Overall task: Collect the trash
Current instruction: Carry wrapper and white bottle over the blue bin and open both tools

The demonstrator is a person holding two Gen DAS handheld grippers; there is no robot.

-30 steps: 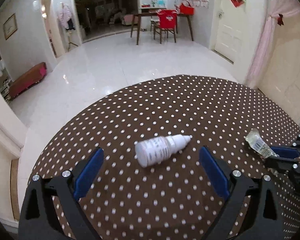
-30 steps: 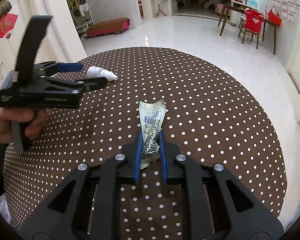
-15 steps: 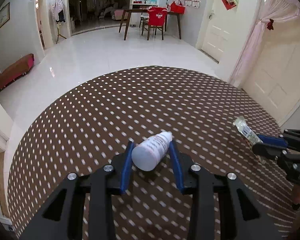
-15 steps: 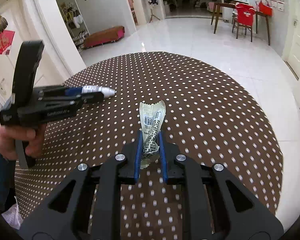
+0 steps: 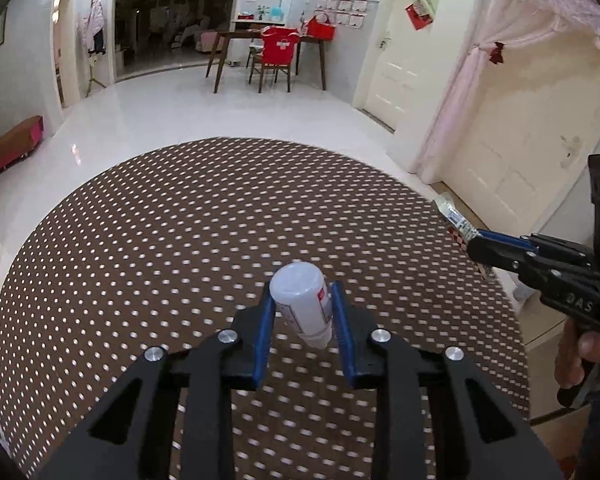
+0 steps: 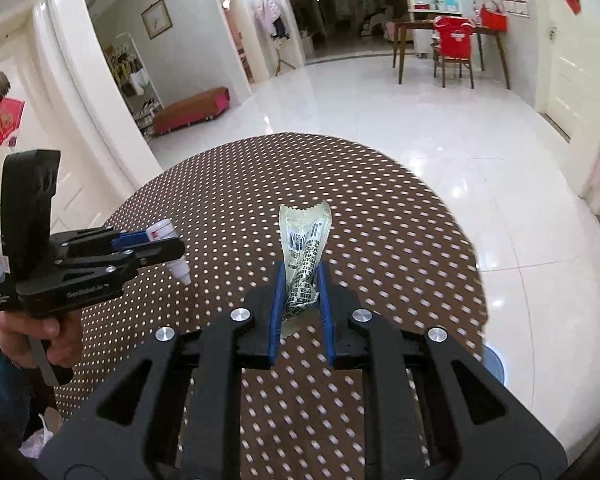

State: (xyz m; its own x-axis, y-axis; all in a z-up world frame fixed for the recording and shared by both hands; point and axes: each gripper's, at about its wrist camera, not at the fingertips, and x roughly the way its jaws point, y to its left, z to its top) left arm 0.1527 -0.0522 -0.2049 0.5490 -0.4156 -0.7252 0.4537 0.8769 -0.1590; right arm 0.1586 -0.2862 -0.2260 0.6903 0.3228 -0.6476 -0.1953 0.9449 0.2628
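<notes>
the round bench (image 5: 180,240), covered in a brown cloth with white dots, shows no loose trash on the surface in view in either picture; both pieces look lifted off it, which fits a collecting job where each hand carries one item away at once.

the left claw (image 5: 300,320) is clenched on a small white dropper bottle (image 5: 300,304). its jaws have just been closing, and the bottle sits between the blue pads, flat base toward the camera and nozzle hanging down, as the right wrist view shows (image 6: 168,240). a grip across the body looks sensible: the plastic is stiff and round, so the pads bite on its widest part and it should not roll out.

the right claw (image 6: 300,292) is clamped on a crumpled clear wrapper (image 6: 304,240) with a printed barcode, pinched near its lower end so the torn top stands up above the pads. a thin film needs a tight pinch like this.

both claws tip downward over the bench. the left hand (image 6: 40,332) grips its handle off the bench's left edge, the right hand (image 5: 580,356) off its right edge. no bin is clearly seen.
</notes>
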